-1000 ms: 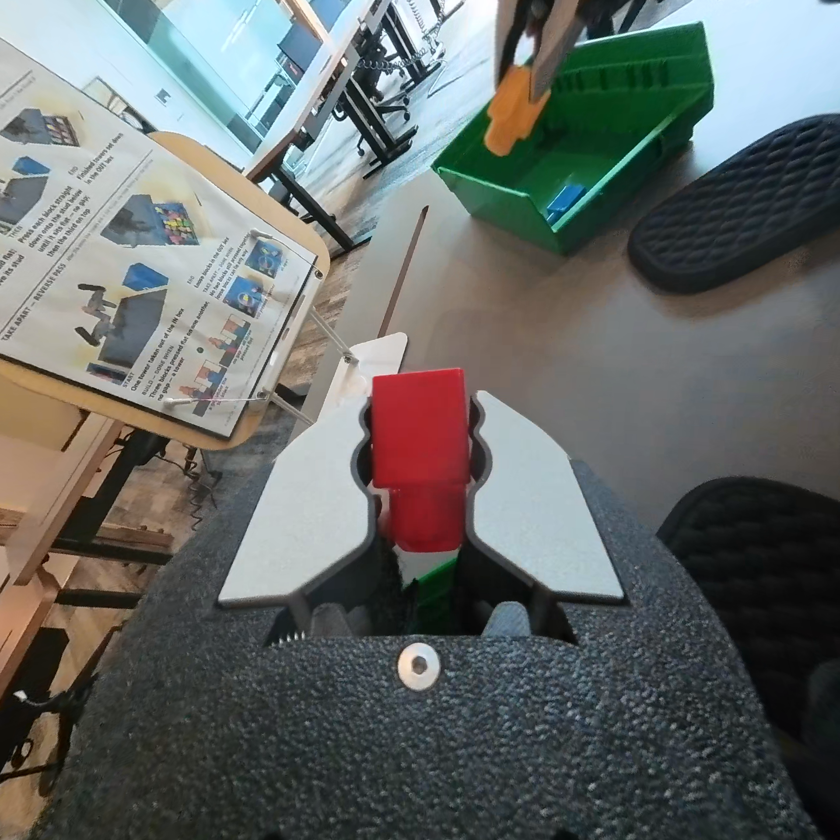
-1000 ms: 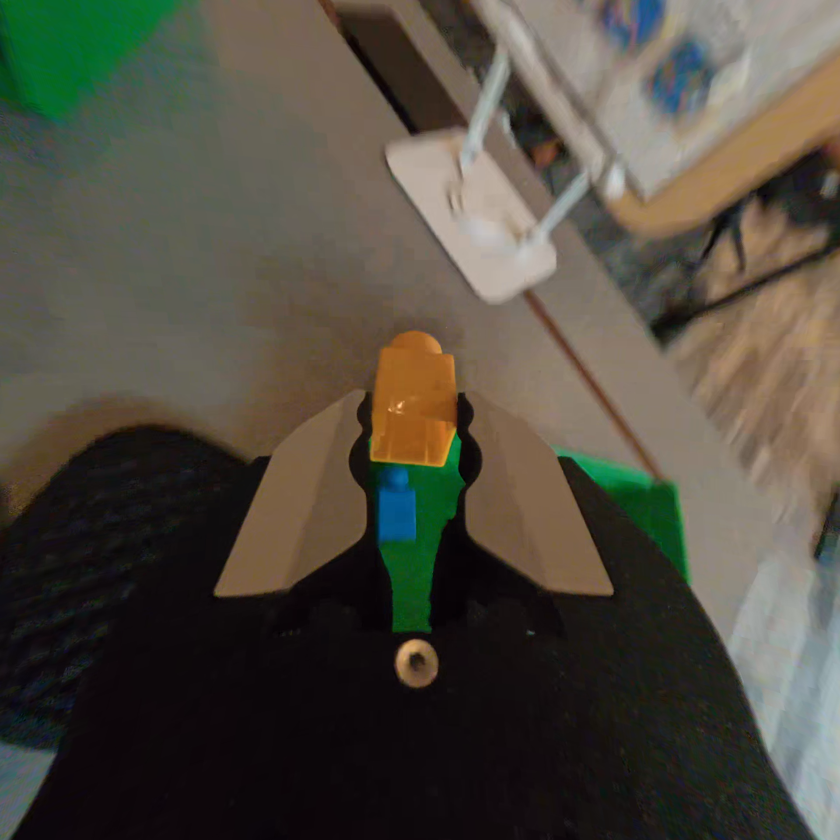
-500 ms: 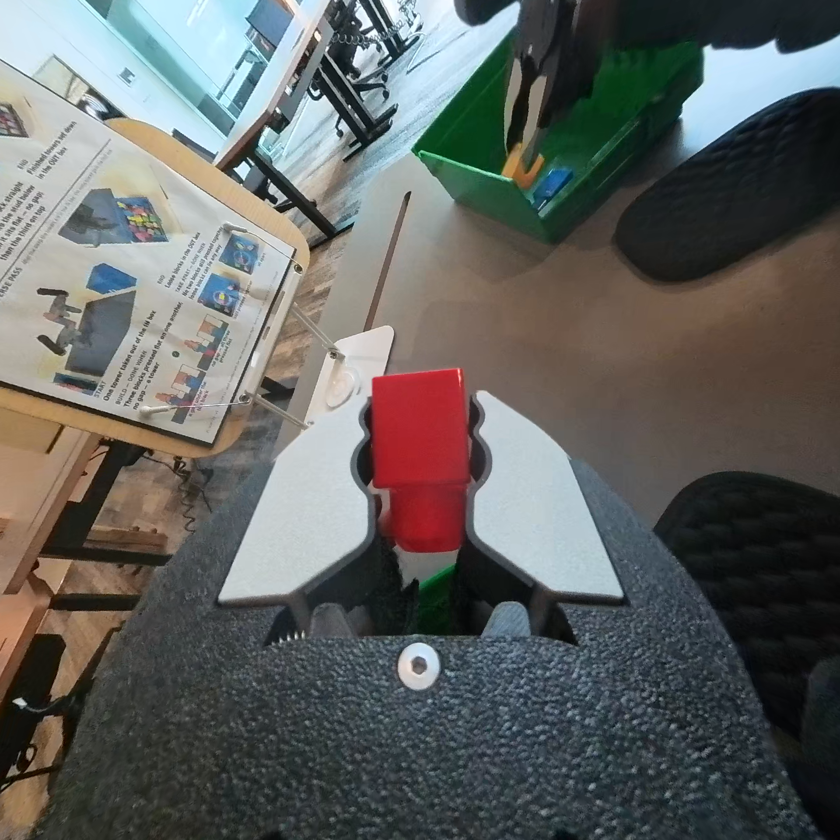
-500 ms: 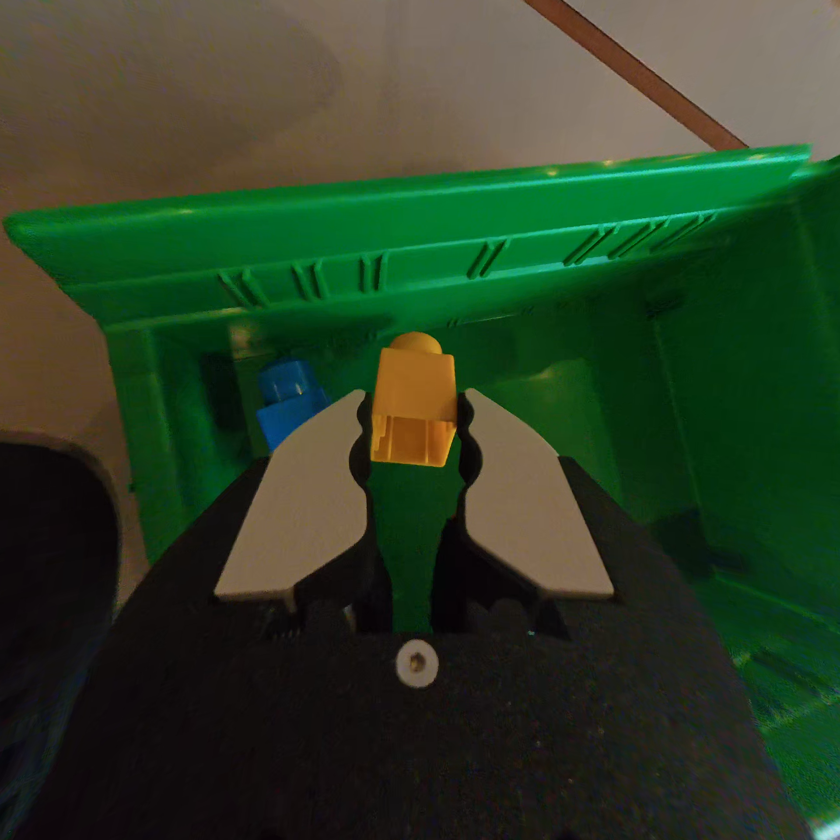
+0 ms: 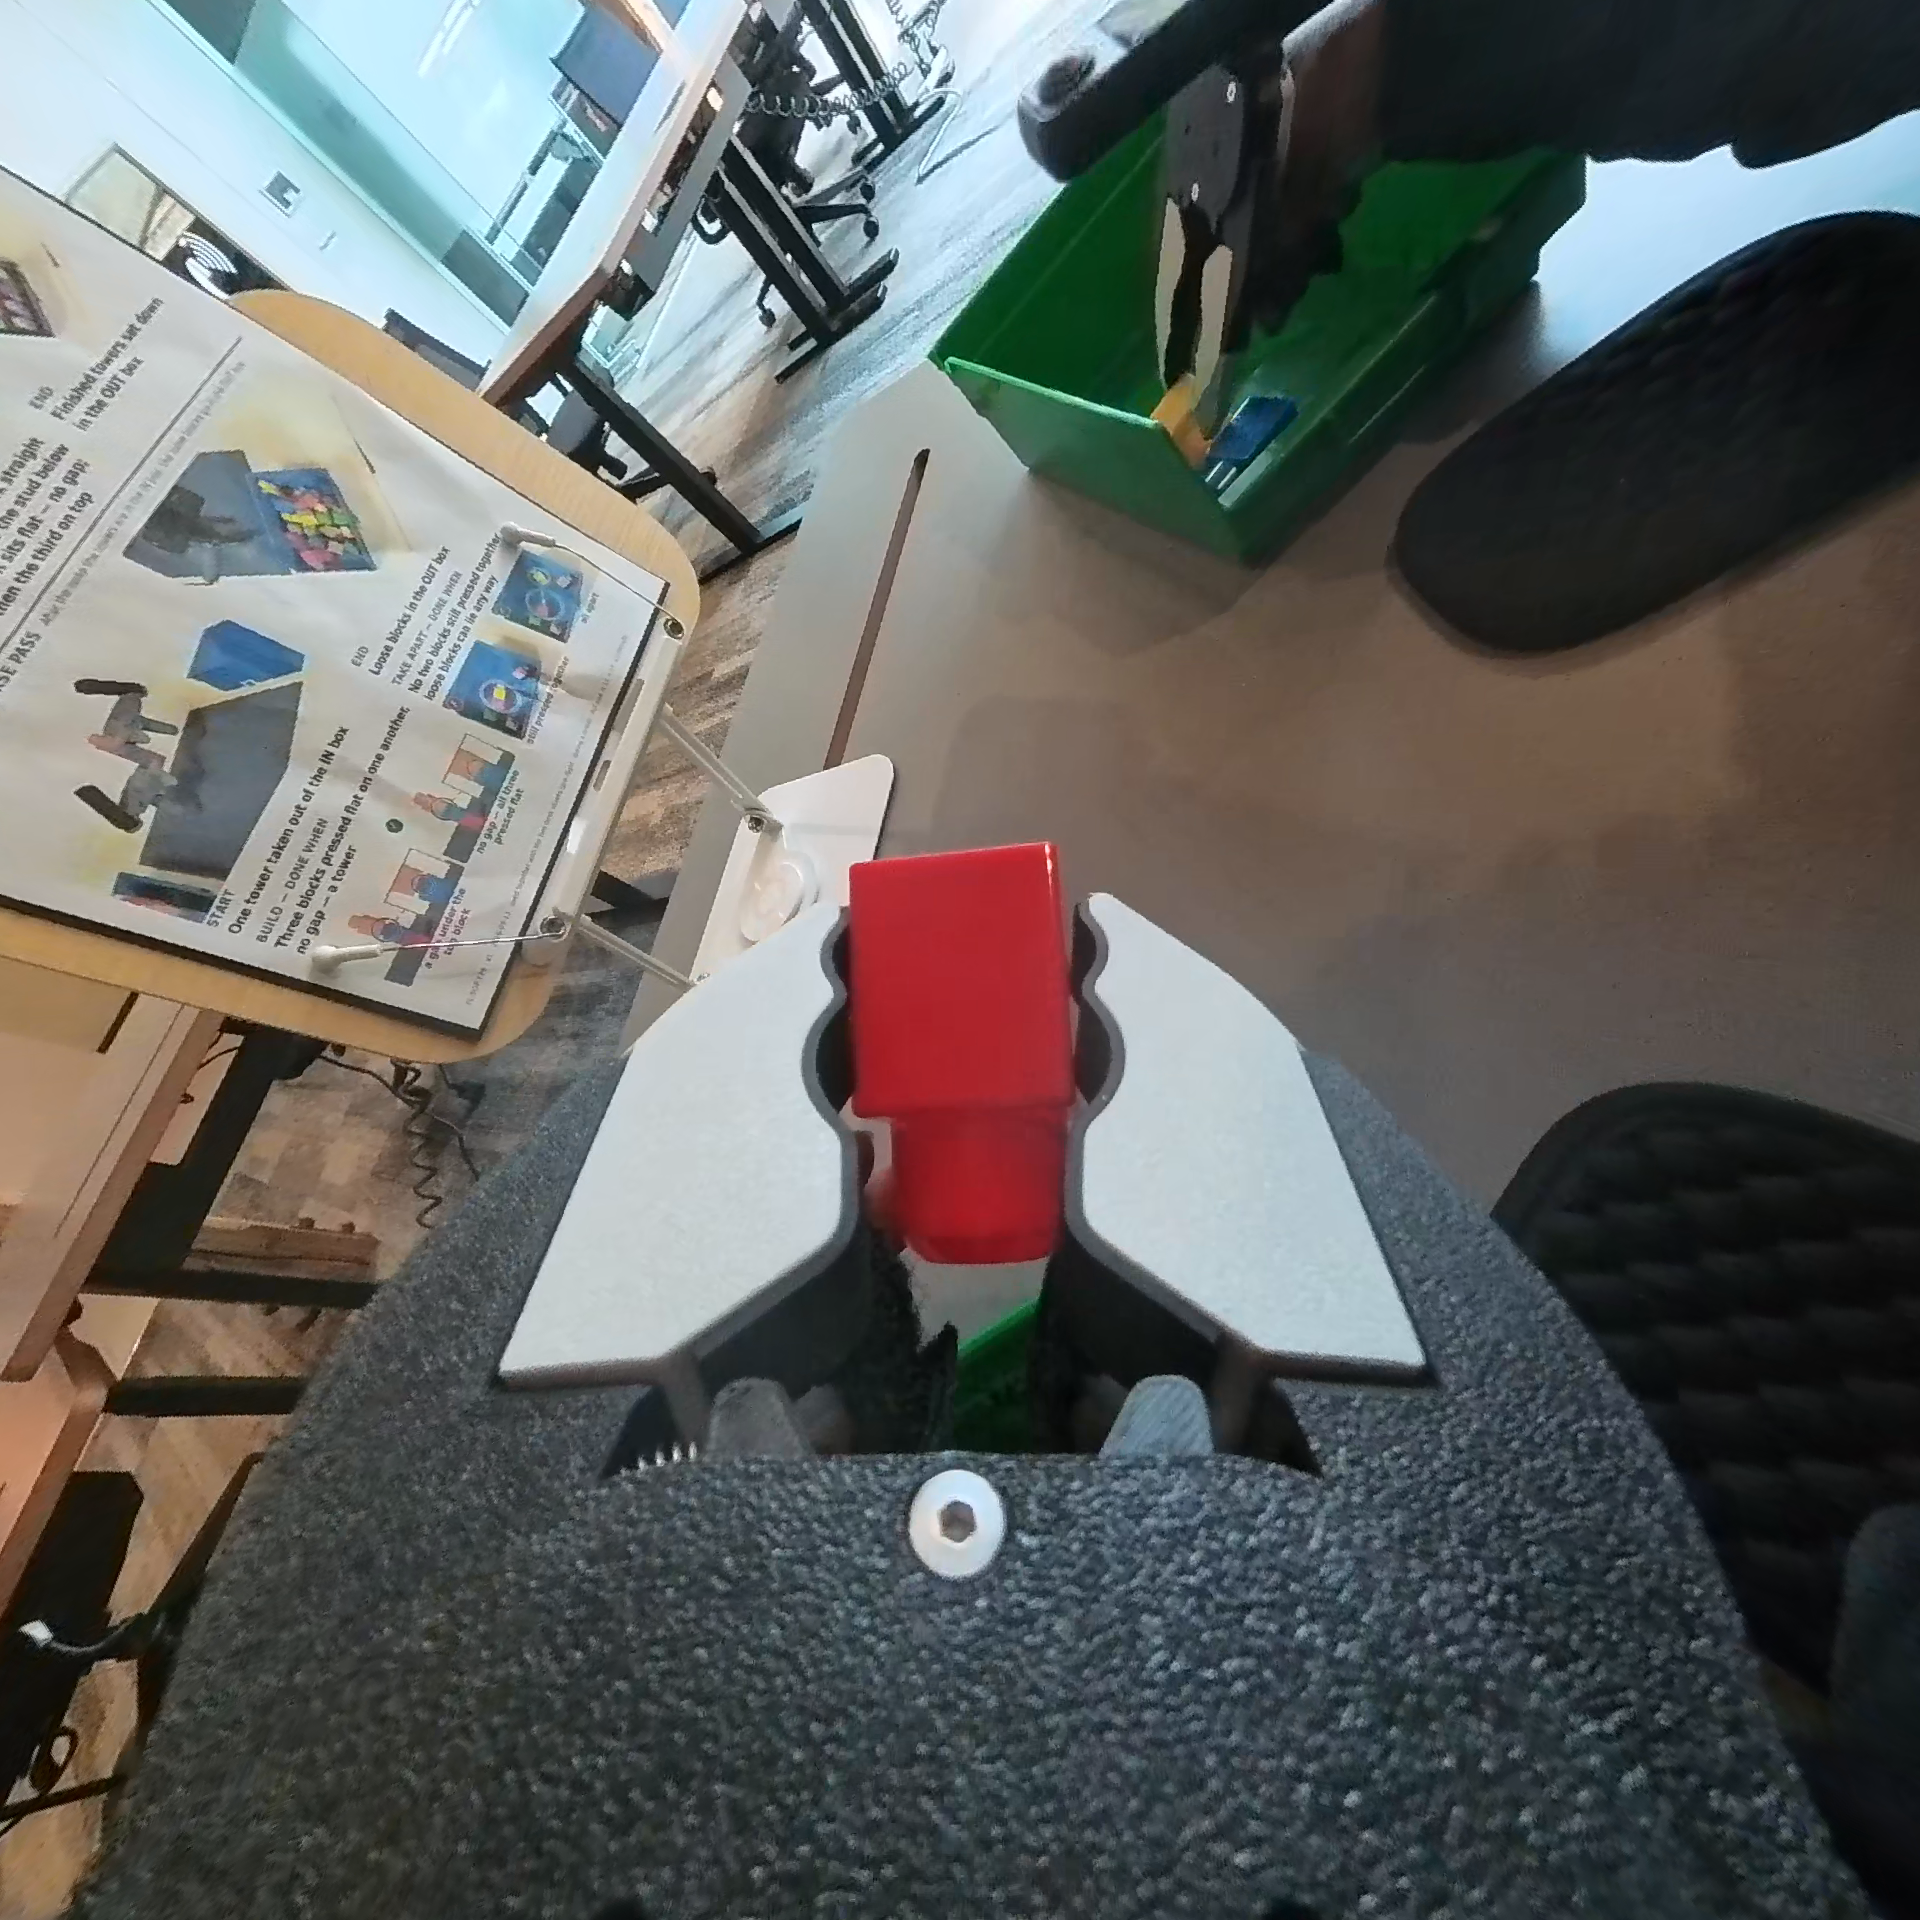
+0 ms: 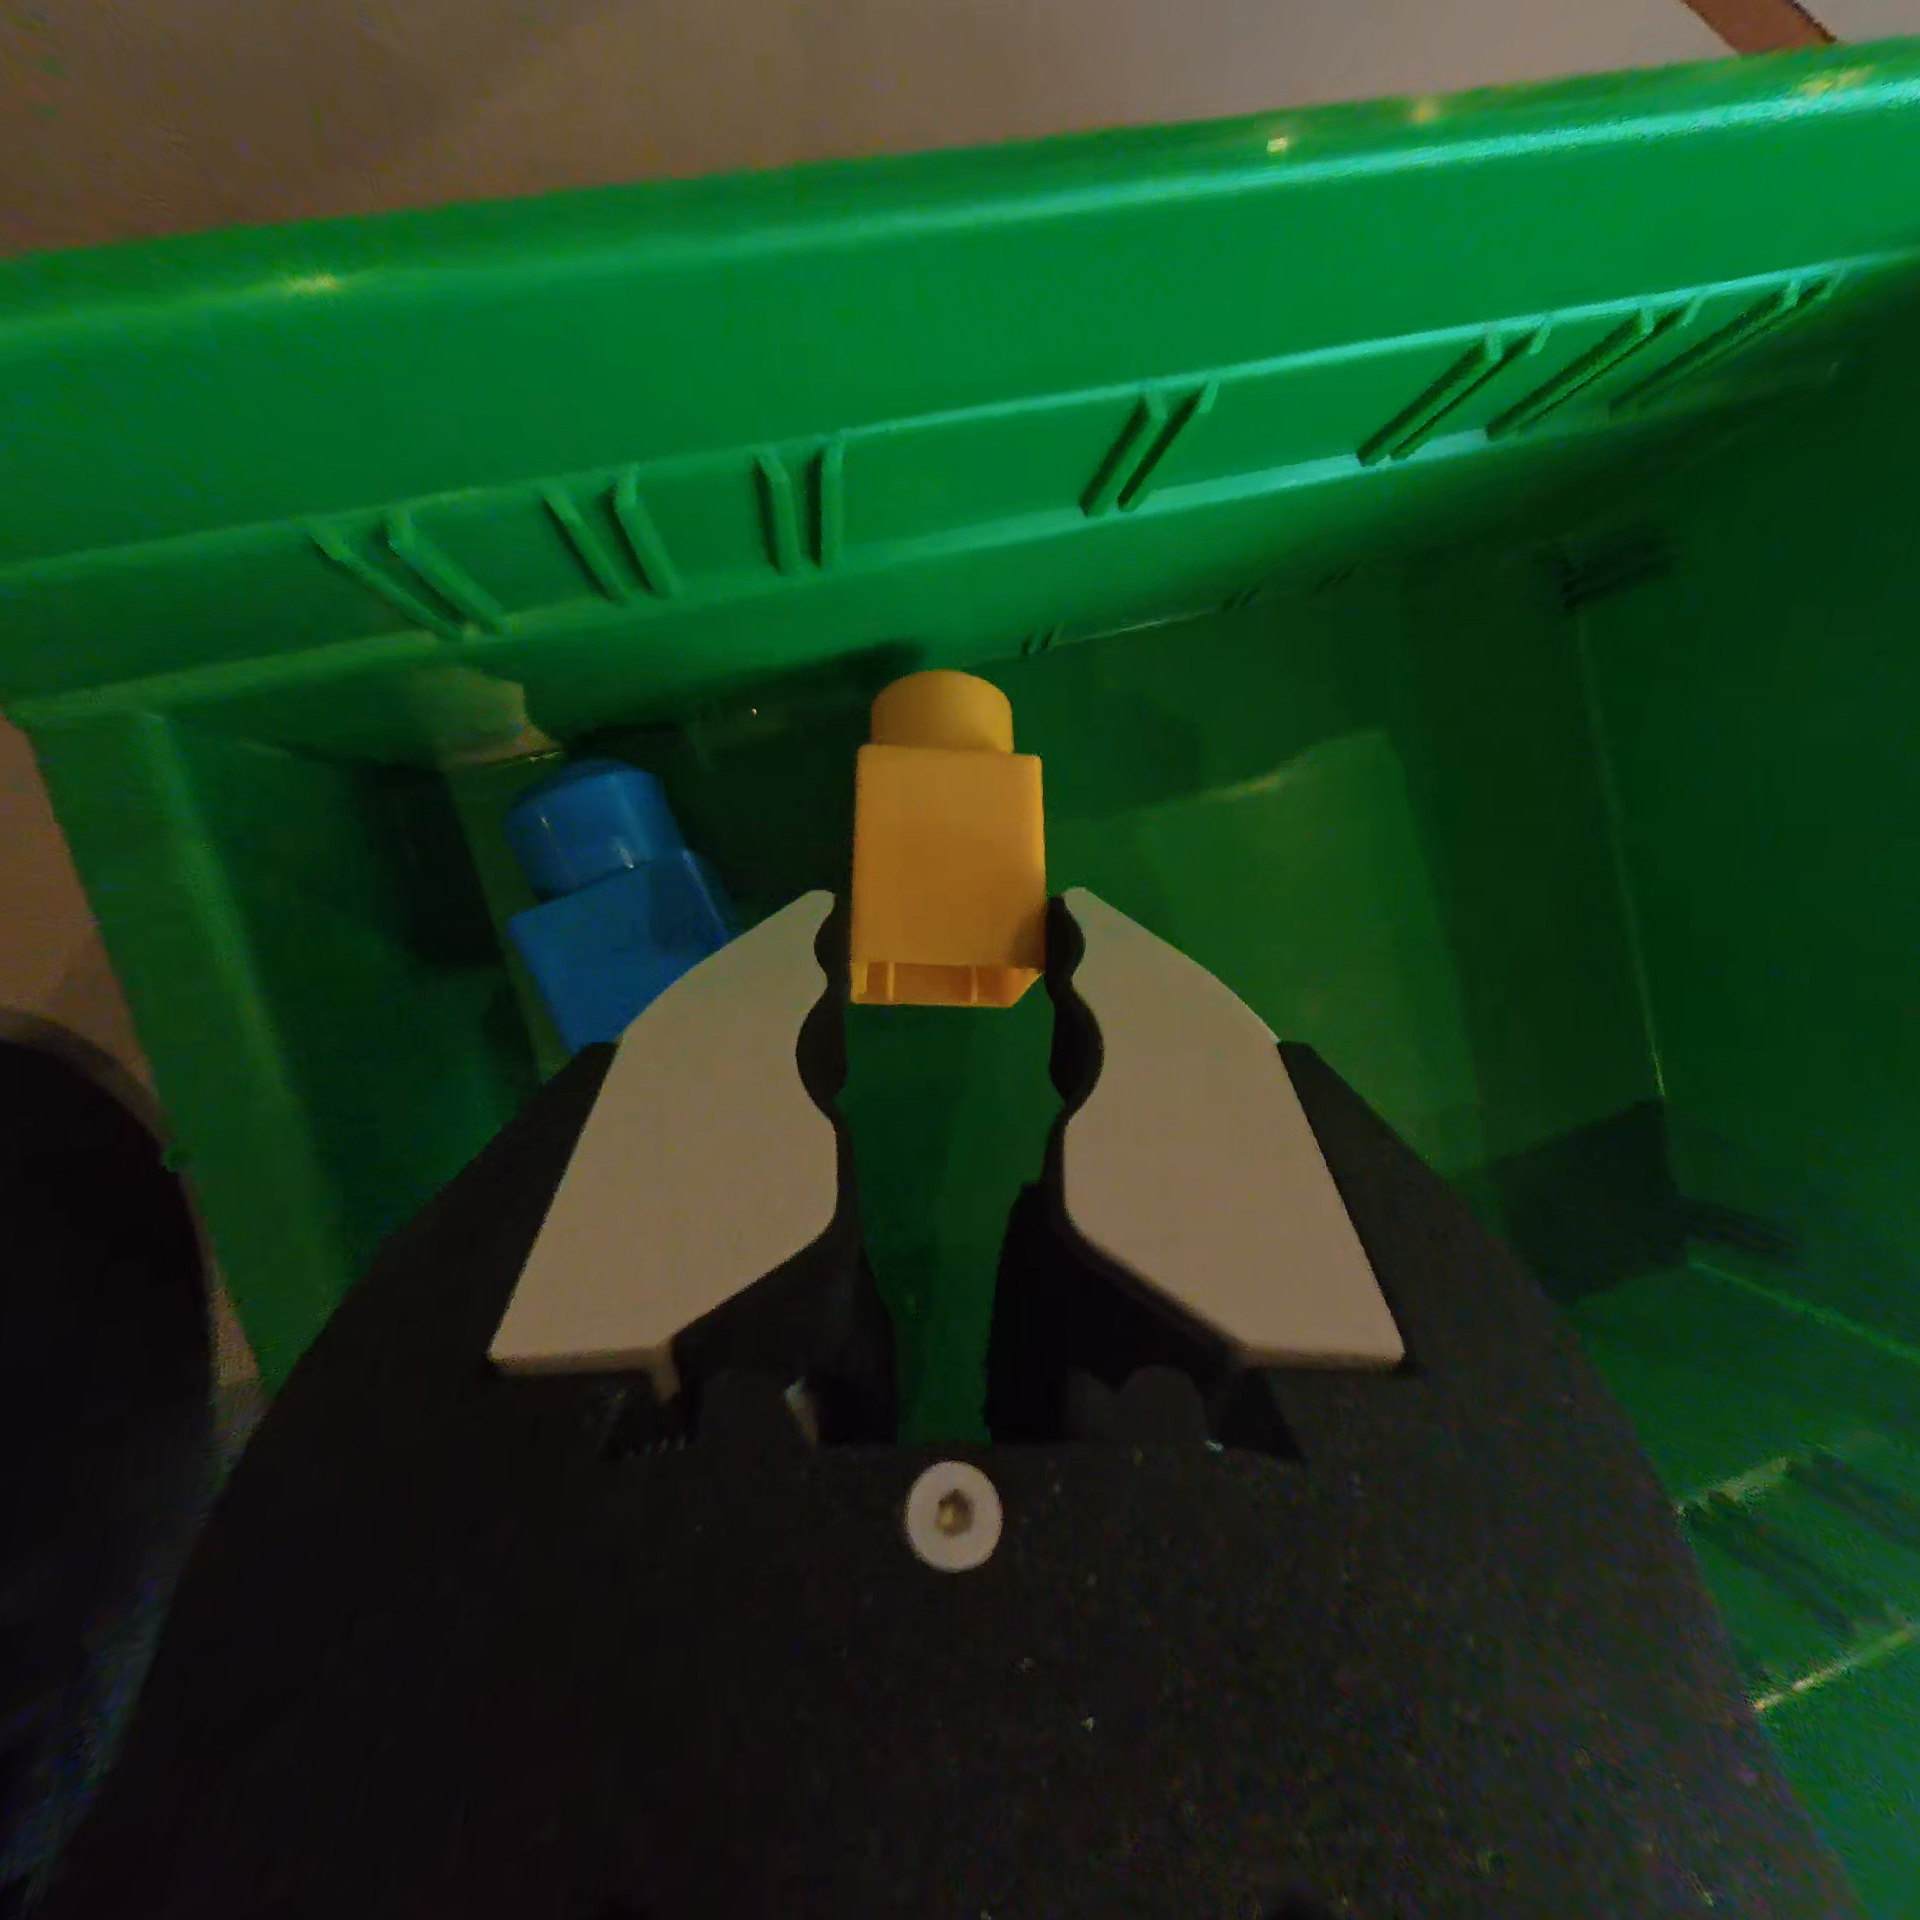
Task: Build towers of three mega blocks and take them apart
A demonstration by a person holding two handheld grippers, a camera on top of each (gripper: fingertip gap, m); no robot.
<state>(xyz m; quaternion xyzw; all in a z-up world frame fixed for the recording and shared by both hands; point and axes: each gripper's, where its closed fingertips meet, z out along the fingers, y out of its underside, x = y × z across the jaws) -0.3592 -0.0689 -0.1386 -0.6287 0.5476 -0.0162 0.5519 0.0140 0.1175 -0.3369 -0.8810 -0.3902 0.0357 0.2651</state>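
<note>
Two grippers, one block each.
We see the left gripper [image 5: 961, 997] clamping a red block [image 5: 956, 987]; the right gripper [image 6: 945, 935] pinches an orange block [image 6: 948, 862] at frame centre, inside the green bin [image 6: 935, 312].

in the right wrist view two blocks sit inside the bin [image 6: 935, 343]: one block [image 6: 613, 914] in the near-left corner, the other block [image 6: 948, 873] just right of it, between the right gripper [image 6: 940, 935] fingertips, stud towards the bin wall
</note>
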